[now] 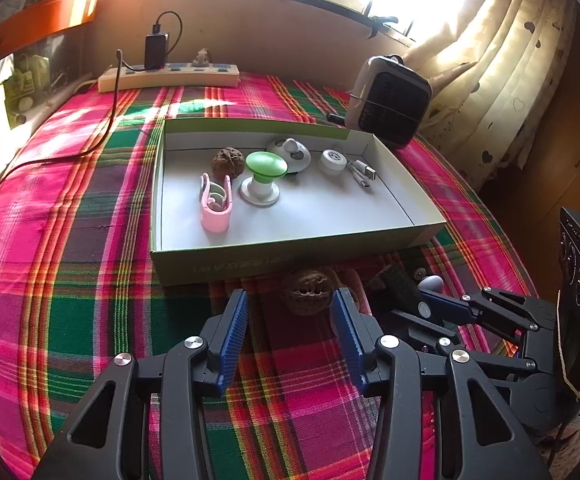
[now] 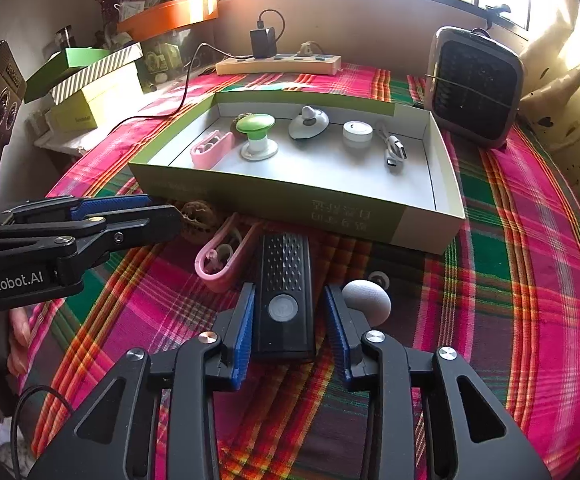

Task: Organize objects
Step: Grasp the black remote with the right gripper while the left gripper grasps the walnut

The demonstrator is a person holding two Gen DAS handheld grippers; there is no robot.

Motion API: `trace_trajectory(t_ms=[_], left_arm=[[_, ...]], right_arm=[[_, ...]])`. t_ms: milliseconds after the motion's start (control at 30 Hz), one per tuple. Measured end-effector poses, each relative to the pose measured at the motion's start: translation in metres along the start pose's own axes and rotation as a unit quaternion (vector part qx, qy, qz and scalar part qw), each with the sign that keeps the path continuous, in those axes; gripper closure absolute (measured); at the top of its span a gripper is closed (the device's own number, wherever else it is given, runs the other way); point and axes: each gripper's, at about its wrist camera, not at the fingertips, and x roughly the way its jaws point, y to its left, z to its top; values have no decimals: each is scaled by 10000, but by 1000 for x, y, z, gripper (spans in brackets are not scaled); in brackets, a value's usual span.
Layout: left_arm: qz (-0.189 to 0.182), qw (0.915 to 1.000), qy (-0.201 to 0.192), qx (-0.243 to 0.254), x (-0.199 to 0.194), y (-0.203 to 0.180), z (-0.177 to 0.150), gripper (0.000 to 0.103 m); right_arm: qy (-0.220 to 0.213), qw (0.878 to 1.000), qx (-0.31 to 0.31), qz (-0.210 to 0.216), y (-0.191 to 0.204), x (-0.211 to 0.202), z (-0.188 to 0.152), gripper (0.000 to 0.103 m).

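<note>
A brown walnut (image 1: 307,292) lies on the plaid cloth just in front of the green-and-white box (image 1: 274,270). My left gripper (image 1: 290,295) is open, its tips either side of the walnut; the right pad is close to it and the left pad stands clear. A black ridged device with a round button (image 2: 284,292) lies between the fingers of my right gripper (image 2: 288,288). The left pad is against its side, while a narrow gap shows at the right pad. From the right wrist view, my left gripper (image 2: 162,216) half hides the walnut (image 2: 202,216).
On the cloth lie a pink clip (image 2: 222,260), a grey egg-shaped piece (image 2: 367,300) and a small white disc (image 2: 379,280). The box (image 2: 429,216) holds another pink clip, a green-topped knob, a walnut, white round pieces and a USB cable. A fan (image 2: 475,88) and a power strip (image 2: 278,65) stand behind.
</note>
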Motion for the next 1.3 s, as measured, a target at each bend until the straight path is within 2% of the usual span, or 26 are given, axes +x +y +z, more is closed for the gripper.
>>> trace_trajectory(t_ms=[500,900,1300], left_arm=[[66,9999,116,-8,19,-2,8,60],[128,9998,114,-115,13,9,3,60],[226,9996,128,-56,19,4,6,60]], right_arm=[[12,10000,18,-71,-7,-5,-5,75],[12,10000,22,-74,-7,-6,-5,75],[13,10000,18,-92,-6,-6,-5,75]])
